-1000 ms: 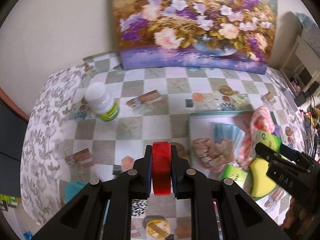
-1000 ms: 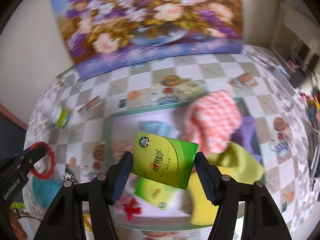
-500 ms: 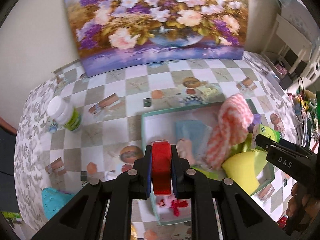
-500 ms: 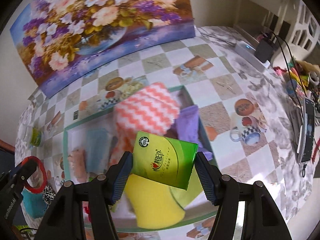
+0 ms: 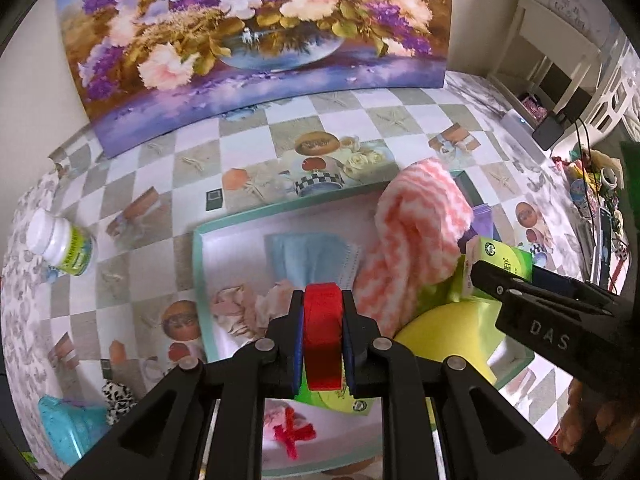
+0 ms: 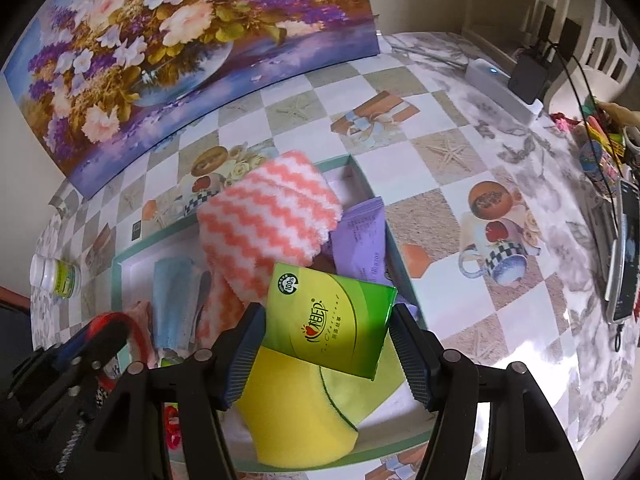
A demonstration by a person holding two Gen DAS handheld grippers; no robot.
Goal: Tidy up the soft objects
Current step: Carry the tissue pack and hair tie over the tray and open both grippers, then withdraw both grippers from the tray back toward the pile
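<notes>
My left gripper (image 5: pixel 322 340) is shut on a red ring-shaped band (image 5: pixel 322 336) and holds it above the teal-rimmed tray (image 5: pixel 197 264). My right gripper (image 6: pixel 327 344) is shut on a green tissue pack (image 6: pixel 330 320), over the tray's right part (image 6: pixel 394 248). In the tray lie a pink zigzag towel (image 6: pixel 268 220), a blue cloth (image 5: pixel 308 254), a yellow sponge (image 6: pixel 296 412), a purple packet (image 6: pixel 362 236) and a second green pack (image 5: pixel 340 400). The right gripper also shows in the left wrist view (image 5: pixel 486 276), the left one in the right wrist view (image 6: pixel 100 332).
A white pill bottle (image 5: pixel 60 242) lies on the checkered tablecloth at left. A flower painting (image 5: pixel 256 40) leans on the back wall. A turquoise item (image 5: pixel 68 428) and a leopard-print item (image 5: pixel 118 400) sit at front left. A phone (image 6: pixel 624 256) and a power strip (image 6: pixel 504 92) are at right.
Both grippers have moved right and forward over the tray, each keeping its load. The tray and its contents now fill the middle of both views.
</notes>
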